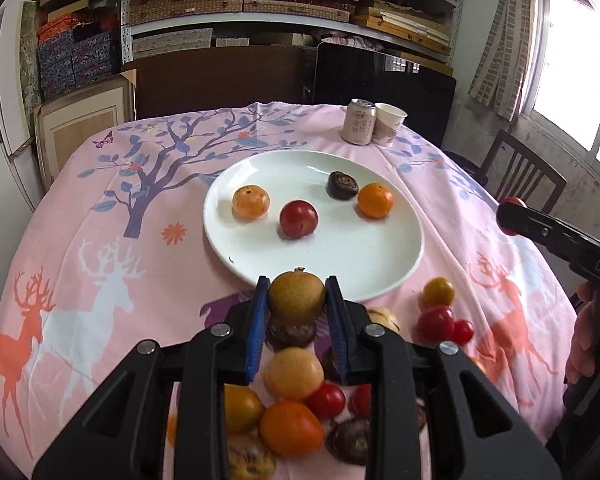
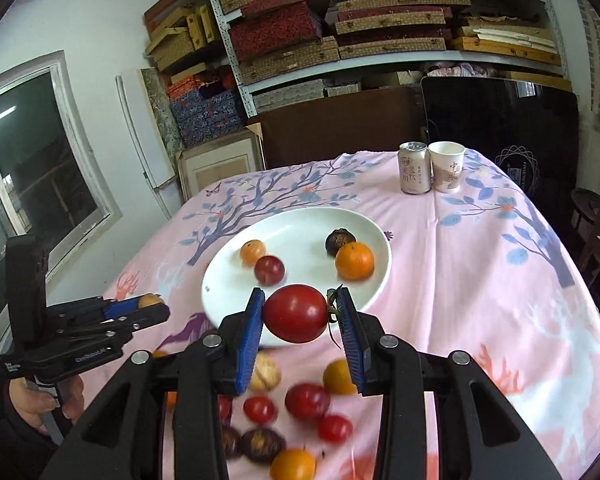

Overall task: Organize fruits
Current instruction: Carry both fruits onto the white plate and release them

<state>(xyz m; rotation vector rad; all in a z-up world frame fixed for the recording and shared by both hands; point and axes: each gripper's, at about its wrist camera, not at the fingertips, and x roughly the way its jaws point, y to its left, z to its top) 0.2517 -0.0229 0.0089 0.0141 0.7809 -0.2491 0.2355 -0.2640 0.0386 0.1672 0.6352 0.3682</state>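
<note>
Left gripper (image 1: pixel 297 300) is clamping a brownish-yellow round fruit (image 1: pixel 297 298) between its blue pads; right gripper (image 2: pixel 300 314) is clamping a red tomato (image 2: pixel 296 313), stem end against the right pad. I'm carrying both clear of the cloth, near edge of the white plate (image 1: pixel 380 276) just ahead. Plate is holding two orange fruits, a red plum and a dark fruit, with the near half bare. Loose pile (image 1: pixel 292 400) is sitting on the near side of the pink tablecloth (image 1: pixel 100 200), under the grippers.

My read for the drop: I'm aiming each fruit at the bare near half, left fruit near-left, tomato near-right, so the grippers aren't crossing. I'm lowering until the fruit is almost touching the plate before easing the pads apart; these are round and will likely roll if dropped from height. Tomato is soft, so I'm not squeezing harder. Can (image 2: pixel 414 168) and paper cup (image 2: pixel 446 166) are standing at the far right, well apart from this.
</note>
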